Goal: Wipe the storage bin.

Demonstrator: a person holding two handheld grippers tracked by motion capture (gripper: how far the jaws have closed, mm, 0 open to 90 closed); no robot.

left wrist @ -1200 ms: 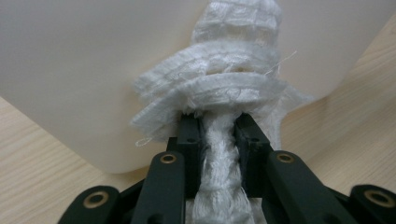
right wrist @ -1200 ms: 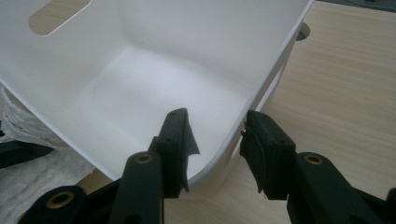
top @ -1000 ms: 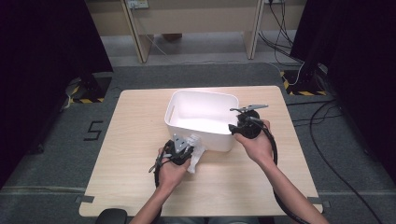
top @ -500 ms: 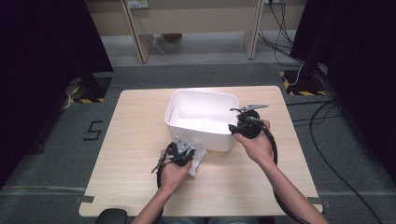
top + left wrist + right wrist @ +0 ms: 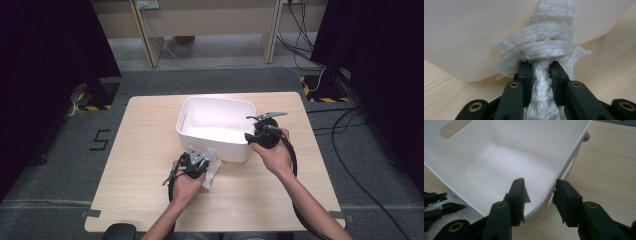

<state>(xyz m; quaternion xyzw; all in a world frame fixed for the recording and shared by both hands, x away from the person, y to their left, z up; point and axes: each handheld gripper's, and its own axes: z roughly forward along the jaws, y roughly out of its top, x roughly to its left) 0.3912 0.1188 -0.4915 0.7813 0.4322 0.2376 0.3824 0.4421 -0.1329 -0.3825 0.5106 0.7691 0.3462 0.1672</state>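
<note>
on the light wooden table (image 5: 150, 200), near its middle, stands a white rectangular plastic bin (image 5: 215, 127) with slot handles, upright and open at the top. inside looks bare in the high view and the right gripper view.

left gripper (image 5: 194, 162): at the bin's near wall, on the person's side. jaws clenched on a white loosely woven mesh cloth (image 5: 541, 75); a twisted strand of it runs down between the two black pads, pinched tight. rest of the cloth bunches in folds just past the fingertips, pressed against the bin's outer wall. in the high view the cloth (image 5: 212, 167) shows as a pale crumple beside the gripper, lying on the table and touching the bin's base.

right gripper (image 5: 540, 195): at the bin's near right corner, seen in the high view (image 5: 260, 137) level with the rim. jaws straddle the corner wall, one inside the bin, one outside. inner pad looks to lie against the wall; a small gap shows on the outer side. cannot tell if the wall is truly pinched.

left gripper and cloth also show at the lower left of the right gripper view, just beside the bin.
</note>
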